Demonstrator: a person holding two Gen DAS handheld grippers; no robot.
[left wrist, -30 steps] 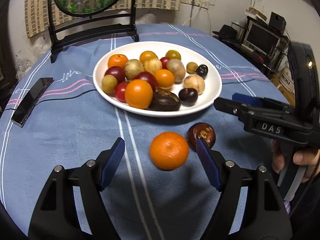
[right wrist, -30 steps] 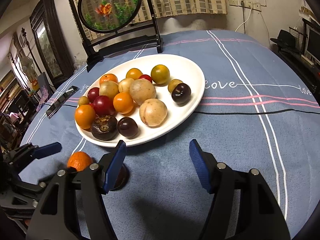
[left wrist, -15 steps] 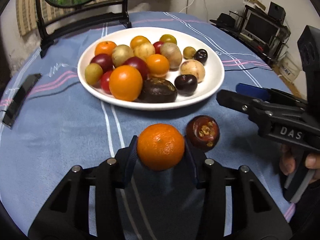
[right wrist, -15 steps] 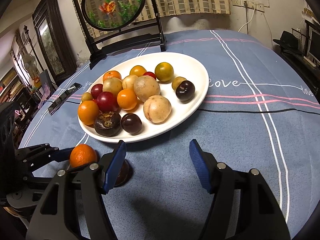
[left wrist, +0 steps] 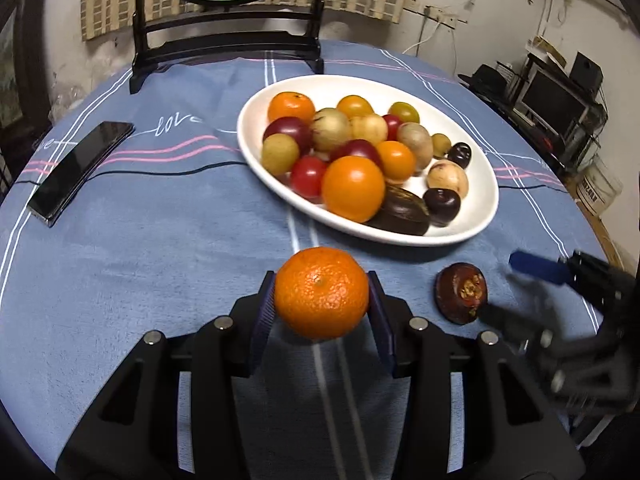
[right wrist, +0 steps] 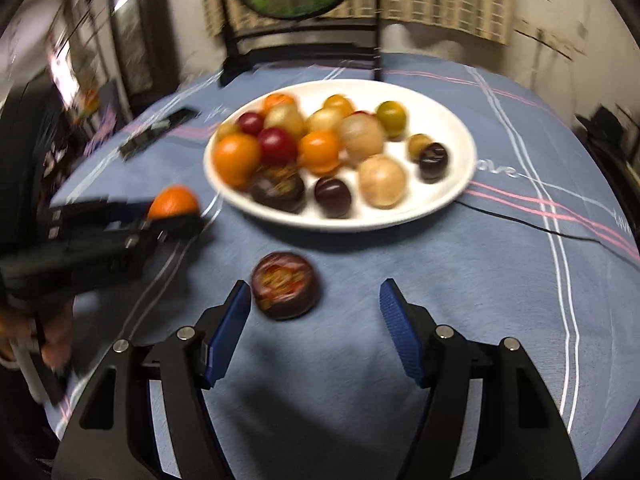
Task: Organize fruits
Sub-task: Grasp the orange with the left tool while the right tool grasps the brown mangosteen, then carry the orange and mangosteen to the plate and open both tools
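**A:** What is the left gripper (left wrist: 321, 312) doing?

**B:** Its two blue pads squeeze a tangerine (left wrist: 321, 292), one on each side. The fruit sits up off the blue tablecloth (left wrist: 160, 248).

**A:** And the right gripper (right wrist: 315, 332)?

**B:** Its jaws stand wide apart with nothing pinched. A dark brown mangosteen (right wrist: 285, 289) lies on the cloth just past the tips, nearer the left pad (that picture is blurry).

**A:** Where is the other fruit?

**B:** Piled on the white oval plate (left wrist: 486, 184) in the middle of the table: tangerines, red plums, pale round ones and dark purple ones. The mangosteen is near the plate's front edge, not on it.

**A:** Anything else?

**B:** A black phone (left wrist: 80, 172) lies on the left.
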